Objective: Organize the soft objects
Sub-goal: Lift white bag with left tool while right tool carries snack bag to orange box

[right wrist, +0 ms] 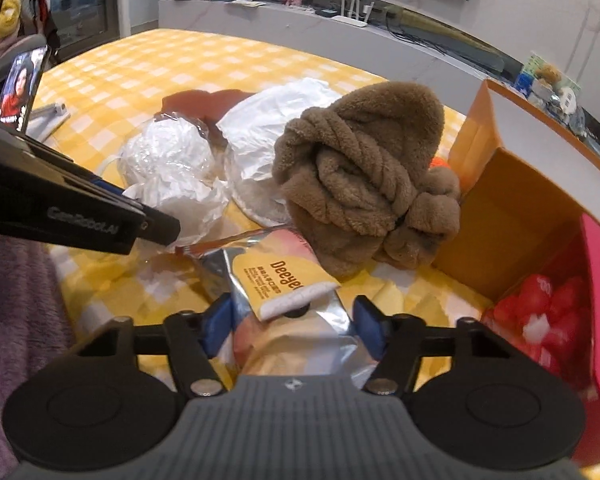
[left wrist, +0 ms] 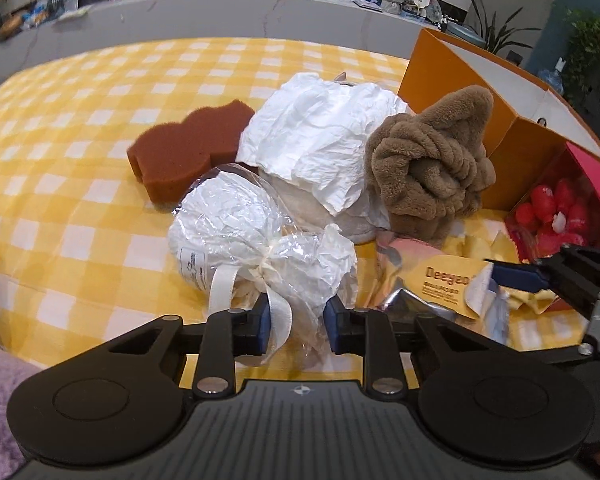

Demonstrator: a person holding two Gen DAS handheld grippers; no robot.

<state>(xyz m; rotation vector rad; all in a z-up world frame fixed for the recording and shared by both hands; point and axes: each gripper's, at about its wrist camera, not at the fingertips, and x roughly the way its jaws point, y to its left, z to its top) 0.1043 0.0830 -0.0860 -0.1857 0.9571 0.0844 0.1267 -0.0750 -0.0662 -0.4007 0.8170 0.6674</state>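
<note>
We had our left gripper [left wrist: 296, 326] parted around the tied neck of the cellophane bundle [left wrist: 236, 228] on the checked cloth [left wrist: 80, 120]; our right gripper [right wrist: 292, 326] straddled the foil packet [right wrist: 288, 280], unclenched; both pickups seemingly underway; next, closing, then lifting toward the orange box [right wrist: 512, 216].

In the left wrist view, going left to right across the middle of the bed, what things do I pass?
Brown sponge → crumpled white paper → brown fluffy towel bundle → orange box → pink box of red pieces.
</note>
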